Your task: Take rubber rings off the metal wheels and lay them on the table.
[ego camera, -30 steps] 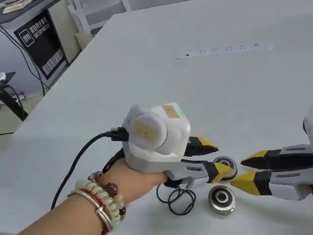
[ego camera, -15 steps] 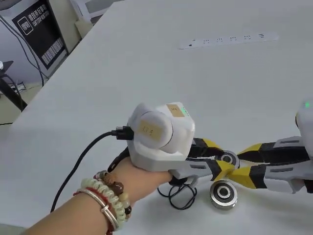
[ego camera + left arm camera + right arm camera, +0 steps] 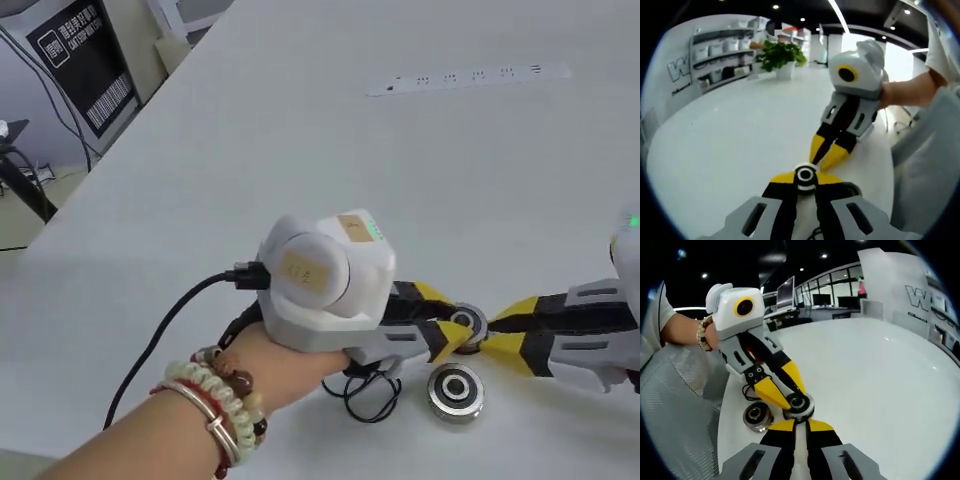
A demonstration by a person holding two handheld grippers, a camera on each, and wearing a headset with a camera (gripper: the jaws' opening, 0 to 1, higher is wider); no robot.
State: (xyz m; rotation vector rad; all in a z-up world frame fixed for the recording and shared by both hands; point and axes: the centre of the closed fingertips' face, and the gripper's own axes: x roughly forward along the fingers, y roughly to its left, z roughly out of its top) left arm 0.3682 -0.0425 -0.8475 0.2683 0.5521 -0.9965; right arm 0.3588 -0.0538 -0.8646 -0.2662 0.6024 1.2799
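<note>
- Clearly, the left gripper (image 3: 448, 322) was clamped on a small metal wheel (image 3: 468, 323): in the left gripper view its yellow-tipped fingers (image 3: 782, 178) pressed the wheel from both sides, holding it just above the worktop (image 3: 300, 150)
- The right gripper (image 3: 492, 335) came in from the opposite side; its fingers (image 3: 821, 426) were drawn almost together, leaving only a slit, with the tips touching the held wheel's rim
- Whether a rubber ring lay pinched between those tips, I could not tell
- That wheel was a round, shiny steel disc with a dark band around a bright hub
- A second wheel (image 3: 456, 391) of the same make lay flat on the worktop just beside the grippers, nearer the person
- Some loose black rings (image 3: 370, 392), thin and limp, lay in a tangle on the worktop under the left gripper's body, near the second wheel
- The worktop was smooth, plain white, with a white power strip (image 3: 470, 76) far back
- Beaded bracelets (image 3: 215, 415) circled the wrist behind the left gripper
</note>
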